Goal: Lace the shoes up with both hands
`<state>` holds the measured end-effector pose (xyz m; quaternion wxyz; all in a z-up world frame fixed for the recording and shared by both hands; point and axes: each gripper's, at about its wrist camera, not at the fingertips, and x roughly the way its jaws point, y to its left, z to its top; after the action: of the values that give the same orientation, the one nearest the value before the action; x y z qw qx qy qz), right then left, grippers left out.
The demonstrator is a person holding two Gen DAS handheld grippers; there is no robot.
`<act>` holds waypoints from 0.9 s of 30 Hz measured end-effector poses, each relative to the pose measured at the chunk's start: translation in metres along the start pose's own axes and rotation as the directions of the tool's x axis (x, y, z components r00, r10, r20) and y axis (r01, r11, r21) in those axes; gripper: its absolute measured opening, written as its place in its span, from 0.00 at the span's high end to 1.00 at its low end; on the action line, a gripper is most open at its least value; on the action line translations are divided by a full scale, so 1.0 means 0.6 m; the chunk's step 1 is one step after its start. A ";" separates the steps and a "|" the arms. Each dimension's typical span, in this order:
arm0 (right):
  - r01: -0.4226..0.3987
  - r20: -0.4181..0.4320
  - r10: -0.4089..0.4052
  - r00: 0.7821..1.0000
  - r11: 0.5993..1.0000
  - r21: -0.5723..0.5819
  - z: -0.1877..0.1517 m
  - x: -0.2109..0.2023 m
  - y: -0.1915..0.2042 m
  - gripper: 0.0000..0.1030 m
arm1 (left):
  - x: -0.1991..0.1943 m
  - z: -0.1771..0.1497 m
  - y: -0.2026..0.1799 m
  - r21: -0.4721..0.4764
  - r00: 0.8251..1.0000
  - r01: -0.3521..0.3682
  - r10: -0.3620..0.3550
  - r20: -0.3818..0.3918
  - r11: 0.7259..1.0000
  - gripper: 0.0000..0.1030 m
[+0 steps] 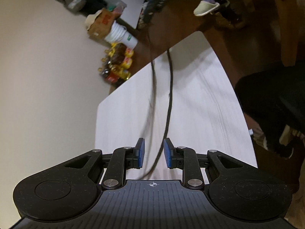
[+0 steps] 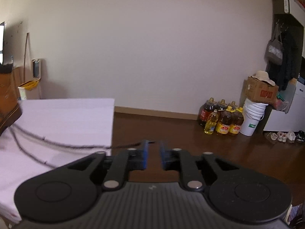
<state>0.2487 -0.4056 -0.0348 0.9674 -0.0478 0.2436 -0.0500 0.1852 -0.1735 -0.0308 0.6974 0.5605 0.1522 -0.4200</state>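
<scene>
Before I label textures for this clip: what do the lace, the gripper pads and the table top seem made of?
The lace looks like dark braided cord, matte: its edge is fuzzy with small nubs. The pads of the left gripper look like blue rubber or foam, dull, without glare. The table top looks like pale wood-grain laminate, satin; fine streaks run along it, though blur leaves that open.

Plain pale wall point(image 2: 152, 47); dark brown floor point(image 2: 162, 127). White-topped table point(image 2: 66, 114) near left. Oil bottles point(image 2: 222, 118), white buckets point(image 2: 252, 118), cardboard box point(image 2: 261, 91) far right.
</scene>
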 end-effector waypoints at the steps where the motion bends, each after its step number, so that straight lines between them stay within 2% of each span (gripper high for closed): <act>1: -0.007 -0.002 0.007 1.000 1.000 -0.007 0.001 0.002 0.002 0.81 | 0.011 0.006 0.002 -0.004 1.000 0.013 -0.013 0.005 1.000 0.76; 6: -0.060 -0.002 0.060 0.998 0.998 0.018 -0.011 -0.006 0.003 0.81 | 0.052 0.036 0.015 -0.057 0.994 0.099 -0.096 0.041 0.993 0.76; 8: -0.084 -0.006 0.084 0.996 0.996 0.023 -0.018 -0.009 0.003 0.81 | 0.076 0.055 0.026 -0.094 0.988 0.144 -0.138 0.064 0.985 0.83; 11: -0.101 0.002 0.101 0.995 0.994 0.034 -0.021 -0.027 0.007 0.81 | 0.107 0.075 0.038 -0.135 0.978 0.200 -0.190 0.086 0.970 0.87; 13: -0.108 0.011 0.108 0.994 0.993 0.042 -0.024 -0.037 0.007 0.79 | 0.131 0.085 0.045 -0.163 0.968 0.247 -0.235 0.093 0.955 0.87; 17: -0.120 0.032 0.118 0.992 0.992 0.043 -0.023 -0.053 -0.001 0.71 | 0.148 0.090 0.061 -0.194 0.961 0.276 -0.263 0.090 0.941 0.94; 22: -0.136 0.047 0.134 0.990 0.989 0.056 -0.023 -0.072 -0.001 0.68 | 0.157 0.080 0.092 -0.295 0.930 0.366 -0.355 0.091 0.883 0.99; 24: -0.147 0.052 0.143 0.988 0.987 0.072 -0.023 -0.075 -0.003 0.68 | 0.138 0.060 0.110 -0.368 0.932 0.361 -0.333 0.139 0.857 0.99; 27: -0.207 0.058 0.201 0.978 0.970 0.129 -0.027 -0.085 -0.005 0.68 | 0.099 0.032 0.130 -0.438 0.945 0.326 -0.272 0.183 0.838 0.99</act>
<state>0.1961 -0.4034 -0.0251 0.9736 0.0417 0.2218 0.0347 0.2749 -0.2143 -0.0142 0.7439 0.3227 0.2935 -0.5063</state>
